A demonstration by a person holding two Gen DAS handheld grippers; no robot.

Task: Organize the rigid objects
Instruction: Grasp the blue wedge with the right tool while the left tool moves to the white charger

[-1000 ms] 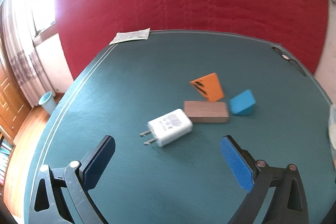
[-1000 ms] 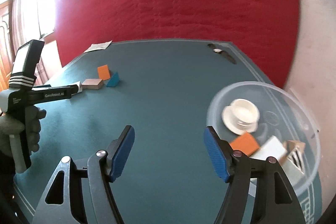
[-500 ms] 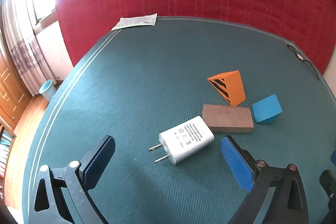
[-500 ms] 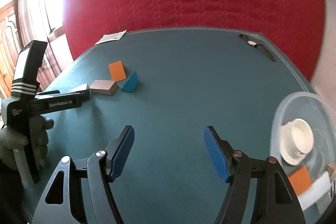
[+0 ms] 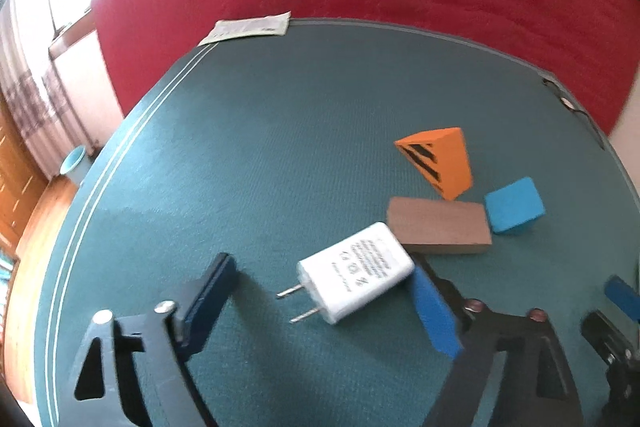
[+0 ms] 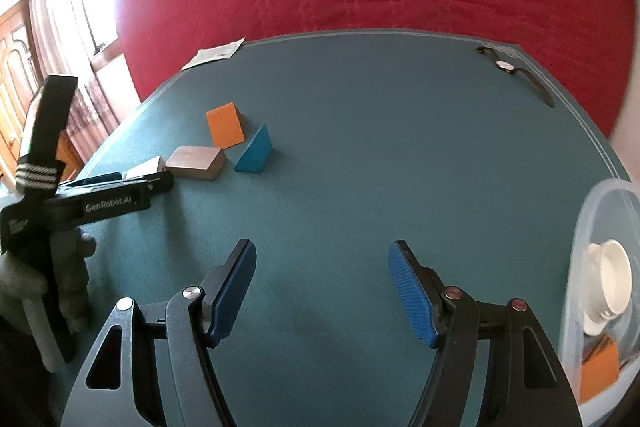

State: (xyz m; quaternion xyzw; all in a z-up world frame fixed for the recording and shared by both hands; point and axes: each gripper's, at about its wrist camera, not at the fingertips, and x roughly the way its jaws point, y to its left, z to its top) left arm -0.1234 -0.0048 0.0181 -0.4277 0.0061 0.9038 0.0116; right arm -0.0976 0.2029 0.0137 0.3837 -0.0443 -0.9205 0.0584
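A white plug charger [image 5: 356, 283] lies on the green table [image 5: 260, 147] between the fingers of my left gripper [image 5: 320, 293]. The jaws are closing. The right pad [image 5: 430, 307] is at the charger's corner, and the left pad [image 5: 214, 287] stands clear of its prongs. Behind the charger lie a brown block [image 5: 438, 227], an orange striped wedge [image 5: 440, 163] and a blue wedge [image 5: 514, 207]. In the right wrist view my right gripper [image 6: 322, 279] hangs open over bare cloth with nothing between its fingers. The same blocks [image 6: 196, 163] lie far to its left, by the left gripper [image 6: 156, 183].
A clear plastic bowl [image 6: 580, 247] at the right edge holds a white round piece [image 6: 608, 283] and an orange block [image 6: 600, 367]. A wristwatch [image 6: 508, 67] lies at the far right corner and a paper slip [image 5: 248, 29] at the far left edge. A gloved hand [image 6: 60, 279] holds the left gripper.
The left gripper has come down around the charger and its jaws have narrowed. The right gripper has swung left, so the bowl has slid to the right edge of its view.
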